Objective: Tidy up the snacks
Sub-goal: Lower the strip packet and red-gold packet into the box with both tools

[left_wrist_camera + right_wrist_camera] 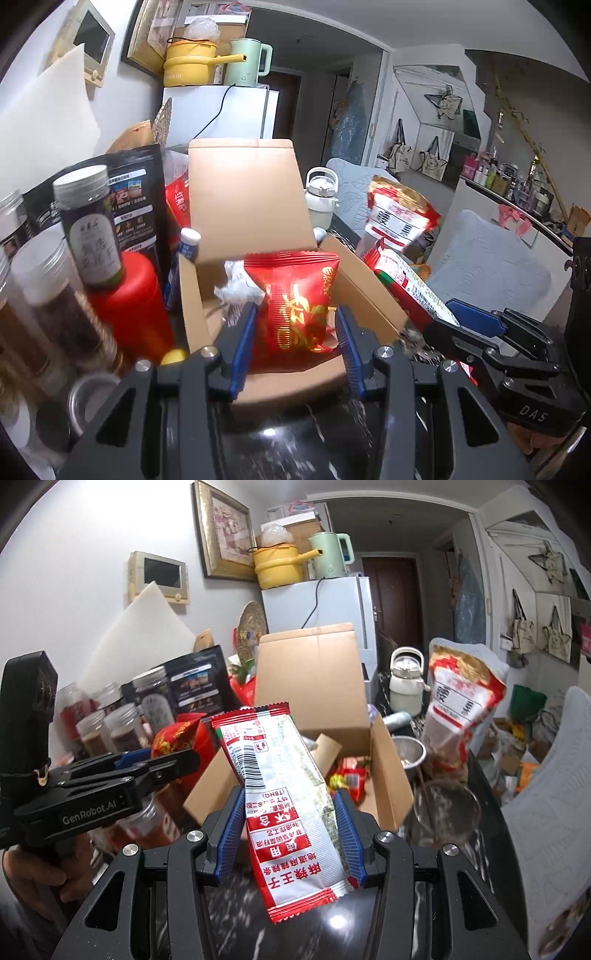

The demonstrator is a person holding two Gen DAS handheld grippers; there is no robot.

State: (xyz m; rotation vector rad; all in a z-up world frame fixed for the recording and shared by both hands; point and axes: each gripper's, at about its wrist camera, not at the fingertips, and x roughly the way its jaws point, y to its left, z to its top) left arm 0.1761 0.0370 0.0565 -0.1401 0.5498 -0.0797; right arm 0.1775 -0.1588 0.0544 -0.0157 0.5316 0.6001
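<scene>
a lived-in home: fridge (317,605), kettle (330,555), framed picture (223,530).

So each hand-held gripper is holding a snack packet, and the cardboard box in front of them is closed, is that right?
Not quite: the cardboard box is open, flap up, as the right wrist view shows. The left hand-held gripper holds a red packet, the right hand-held gripper a white-and-red packet.

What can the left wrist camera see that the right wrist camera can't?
Only the left wrist view shows the big red bottle beside the box. Only the right wrist view shows a hand holding the left tool, and small red snacks inside the box. Both show the open cardboard box, the red snack bag and the white and red snack packet.
</scene>
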